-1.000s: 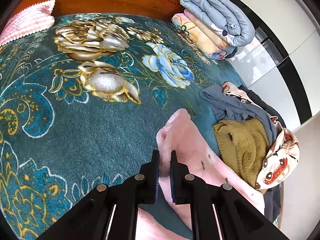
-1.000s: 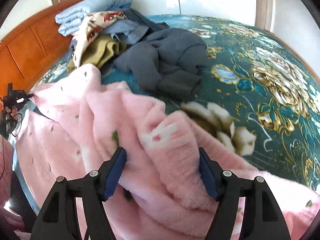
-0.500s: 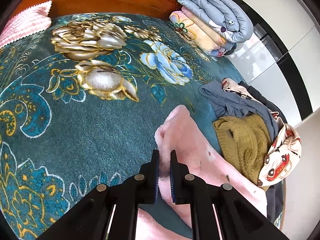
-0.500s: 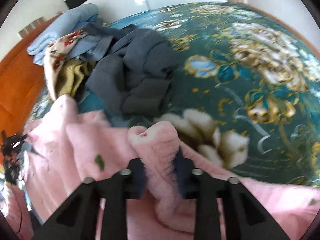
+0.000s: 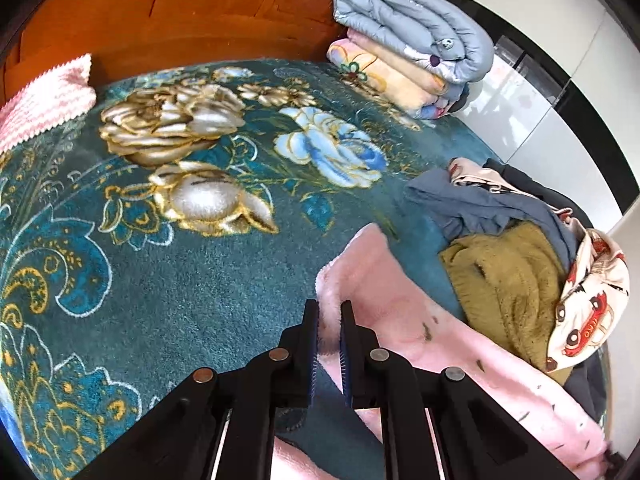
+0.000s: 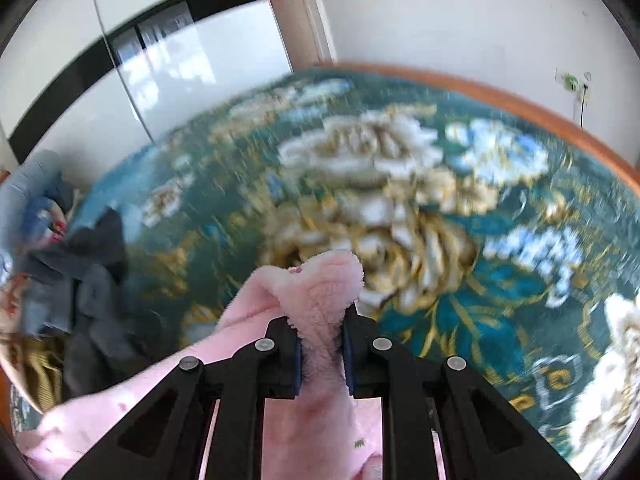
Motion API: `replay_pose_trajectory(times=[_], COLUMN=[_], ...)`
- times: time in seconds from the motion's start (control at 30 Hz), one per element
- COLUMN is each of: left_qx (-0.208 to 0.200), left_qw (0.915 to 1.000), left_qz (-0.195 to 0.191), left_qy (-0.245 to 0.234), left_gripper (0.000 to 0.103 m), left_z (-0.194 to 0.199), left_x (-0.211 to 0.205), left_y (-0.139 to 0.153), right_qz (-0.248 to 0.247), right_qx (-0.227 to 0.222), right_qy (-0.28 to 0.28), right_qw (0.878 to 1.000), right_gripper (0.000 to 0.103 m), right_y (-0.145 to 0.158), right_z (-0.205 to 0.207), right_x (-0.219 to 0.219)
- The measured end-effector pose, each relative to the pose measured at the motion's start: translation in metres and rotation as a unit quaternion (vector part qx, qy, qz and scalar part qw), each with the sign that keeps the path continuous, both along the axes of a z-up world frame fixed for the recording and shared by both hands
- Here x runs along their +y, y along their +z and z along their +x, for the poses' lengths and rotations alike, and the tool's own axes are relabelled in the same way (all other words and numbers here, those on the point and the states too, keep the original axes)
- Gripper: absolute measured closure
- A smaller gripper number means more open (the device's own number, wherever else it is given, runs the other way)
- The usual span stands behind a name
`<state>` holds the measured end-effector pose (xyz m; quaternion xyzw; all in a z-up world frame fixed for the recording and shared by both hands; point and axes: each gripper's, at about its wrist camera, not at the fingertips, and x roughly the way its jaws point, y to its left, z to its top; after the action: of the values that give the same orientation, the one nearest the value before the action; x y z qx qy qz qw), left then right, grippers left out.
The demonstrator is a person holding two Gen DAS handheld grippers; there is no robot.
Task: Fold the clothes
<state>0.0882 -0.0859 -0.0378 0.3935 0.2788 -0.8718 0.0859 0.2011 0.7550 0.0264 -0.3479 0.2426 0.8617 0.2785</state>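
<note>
A fluffy pink garment [image 5: 404, 312] lies on the teal flowered bedspread [image 5: 160, 240]. My left gripper [image 5: 329, 320] is shut on its edge, low over the bed. In the right wrist view my right gripper [image 6: 320, 332] is shut on another bunched part of the pink garment [image 6: 320, 292] and holds it lifted above the bedspread [image 6: 460, 312]. That view is blurred by motion.
A pile of unfolded clothes, olive [image 5: 508, 280], grey-blue [image 5: 472, 204] and a car-print piece [image 5: 592, 320], lies right of the pink garment. Folded quilts [image 5: 408, 40] are stacked by the wooden headboard [image 5: 200, 12]. A pink pillow [image 5: 44, 100] is far left. Dark grey clothes [image 6: 88, 272] show left.
My right gripper closed on the pink garment, lifted it and swung right, away from the clothes pile. My left gripper stayed shut on the edge and drifted slightly.
</note>
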Motion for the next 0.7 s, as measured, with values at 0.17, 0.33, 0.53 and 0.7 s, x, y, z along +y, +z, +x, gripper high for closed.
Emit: replay_pose_trajectory(times=[0.17,0.33,0.53,0.7], left_qx=[-0.012,-0.007,0.015,0.02], left_qw=[0.9999,0.9994,0.9997,0.9992], left_qz=[0.009,0.034,-0.006,-0.035], left_qy=[-0.002,0.005,-0.017,0.001], left_gripper=[0.09,0.051,0.043,0.037], left_z=[-0.003,0.012,0.059,0.113], left_x=[0.001,0.002,-0.004,-0.024], left_y=[-0.003,0.002,0.028,0.034], right_qz=[0.007,0.031,0.029,-0.056], right_qx=[-0.007,0.018,0.013,0.0], right_qy=[0.007,0.03,0.059,0.029], right_qw=[1.0,0.999,0.998,0.998], right_gripper=[0.071,0.048,0.043,0.043], right_y=[0.008,0.056,0.067,0.014], right_z=[0.004,0.039,0.124,0.203], right_x=[-0.004,-0.018,-0.042,-0.035])
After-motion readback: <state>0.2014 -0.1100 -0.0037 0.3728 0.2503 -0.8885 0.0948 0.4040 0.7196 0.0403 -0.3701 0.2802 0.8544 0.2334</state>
